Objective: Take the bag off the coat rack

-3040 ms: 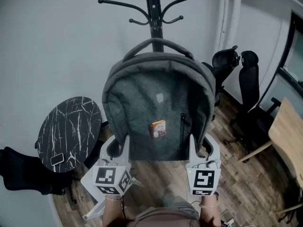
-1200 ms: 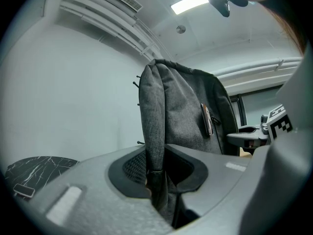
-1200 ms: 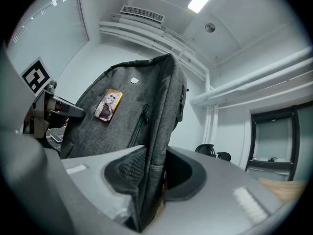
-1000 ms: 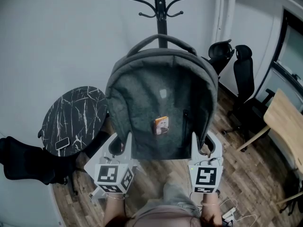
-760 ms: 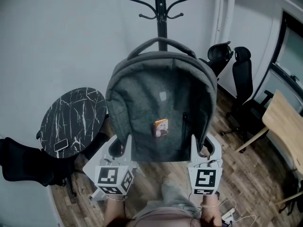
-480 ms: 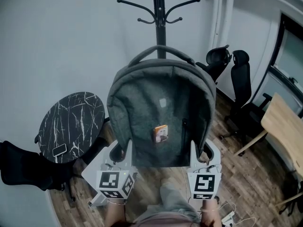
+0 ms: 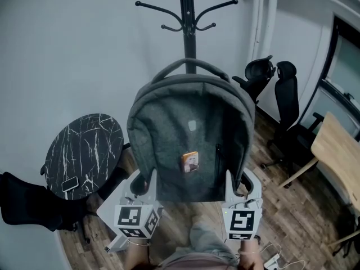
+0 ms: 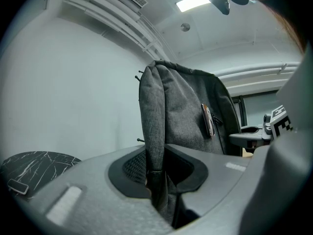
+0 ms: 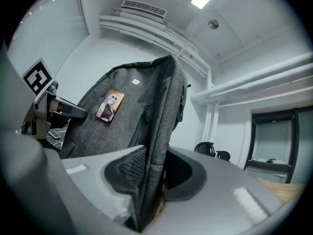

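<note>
A round black desk with white marble veining (image 7: 84, 153) stands at far left, a dark phone (image 7: 70, 183) lying on it. Beside it, the left tongs (image 7: 143, 179) pinch the left side edge of a grey fabric backpack (image 7: 191, 122), the cloth pressed between the pads in the left gripper view (image 8: 155, 177). The backpack is held upright in mid-air, its top handle below the hooks of the black metal coat rack (image 7: 187, 16) and in front of its pole; a small orange tag (image 7: 189, 162) shows on its front. The right tongs (image 7: 236, 180) are clamped on the backpack's right side edge, as seen in the right gripper view (image 9: 150, 177). Black office chairs (image 7: 292, 108) and a pale wooden desk (image 7: 337, 151) stand at right.
</note>
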`<action>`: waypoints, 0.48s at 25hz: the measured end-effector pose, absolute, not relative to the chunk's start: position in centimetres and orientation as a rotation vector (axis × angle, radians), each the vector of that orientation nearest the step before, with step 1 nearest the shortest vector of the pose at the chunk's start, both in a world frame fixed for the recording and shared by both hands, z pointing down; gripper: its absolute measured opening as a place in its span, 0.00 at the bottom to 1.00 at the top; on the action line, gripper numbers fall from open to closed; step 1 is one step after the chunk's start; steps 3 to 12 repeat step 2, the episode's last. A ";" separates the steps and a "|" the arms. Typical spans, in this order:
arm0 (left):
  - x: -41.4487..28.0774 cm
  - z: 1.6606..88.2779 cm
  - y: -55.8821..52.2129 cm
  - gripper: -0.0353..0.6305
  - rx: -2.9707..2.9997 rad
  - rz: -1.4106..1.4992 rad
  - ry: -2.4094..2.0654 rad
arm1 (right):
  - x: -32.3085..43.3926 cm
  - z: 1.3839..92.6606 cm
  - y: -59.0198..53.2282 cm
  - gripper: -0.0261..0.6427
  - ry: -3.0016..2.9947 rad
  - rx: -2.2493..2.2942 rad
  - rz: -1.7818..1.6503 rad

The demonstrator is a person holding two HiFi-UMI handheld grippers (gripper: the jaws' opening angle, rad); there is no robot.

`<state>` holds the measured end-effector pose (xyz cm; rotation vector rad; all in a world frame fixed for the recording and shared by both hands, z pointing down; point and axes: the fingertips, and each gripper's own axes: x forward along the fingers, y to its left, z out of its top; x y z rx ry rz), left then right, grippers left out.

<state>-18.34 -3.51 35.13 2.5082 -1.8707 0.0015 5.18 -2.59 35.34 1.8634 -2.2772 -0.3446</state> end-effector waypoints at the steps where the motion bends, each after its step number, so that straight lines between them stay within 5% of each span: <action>1: -18.5 35.2 -3.6 0.18 2.507 0.000 -1.872 | 5.0 35.5 -2.7 0.18 -2.278 1.863 -0.344; 12: -18.7 35.3 -3.7 0.18 2.506 -0.001 -1.874 | 4.9 35.6 -2.8 0.18 -2.278 1.862 -0.343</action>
